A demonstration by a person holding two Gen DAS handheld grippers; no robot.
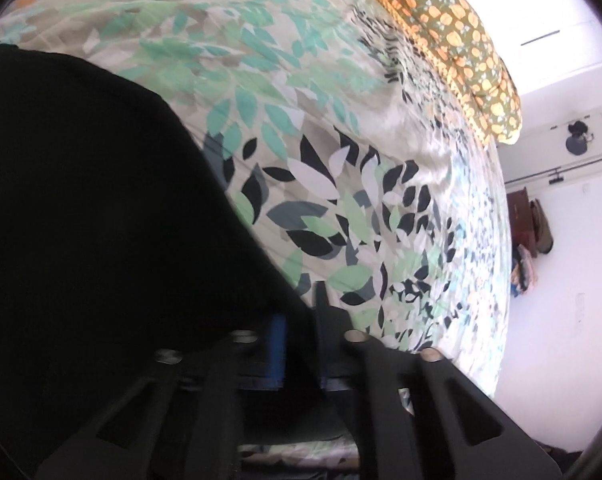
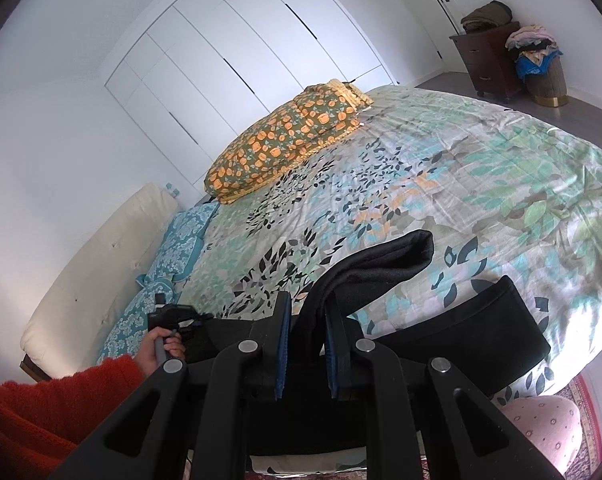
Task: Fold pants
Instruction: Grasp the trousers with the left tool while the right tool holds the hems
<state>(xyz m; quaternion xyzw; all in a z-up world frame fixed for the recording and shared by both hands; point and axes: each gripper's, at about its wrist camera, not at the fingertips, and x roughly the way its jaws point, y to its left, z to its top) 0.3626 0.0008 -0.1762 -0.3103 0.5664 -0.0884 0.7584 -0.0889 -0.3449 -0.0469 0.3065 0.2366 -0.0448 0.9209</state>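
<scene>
Black pants (image 1: 101, 200) lie on the leaf-print bedspread (image 1: 341, 140) and fill the left half of the left wrist view. My left gripper (image 1: 299, 320) is shut on their edge, with dark cloth running between the blue pads. In the right wrist view the pants (image 2: 381, 264) rise in a fold off the bedspread (image 2: 461, 168), and my right gripper (image 2: 307, 320) is shut on that lifted fold. A wide black band of the pants (image 2: 481, 332) lies flat to the right. The left gripper (image 2: 189, 320) shows at the left, held by a hand in a red sleeve (image 2: 53, 412).
A pumpkin-print cushion (image 2: 285, 136) lies at the bed's far side, with teal pillows (image 2: 181, 240) and a cream headboard (image 2: 101, 272) to the left. White wardrobe doors (image 2: 261, 40) stand behind. A dark dresser (image 2: 489, 60) and a full laundry basket (image 2: 541, 72) stand far right. A pink stool (image 2: 541, 432) sits nearby.
</scene>
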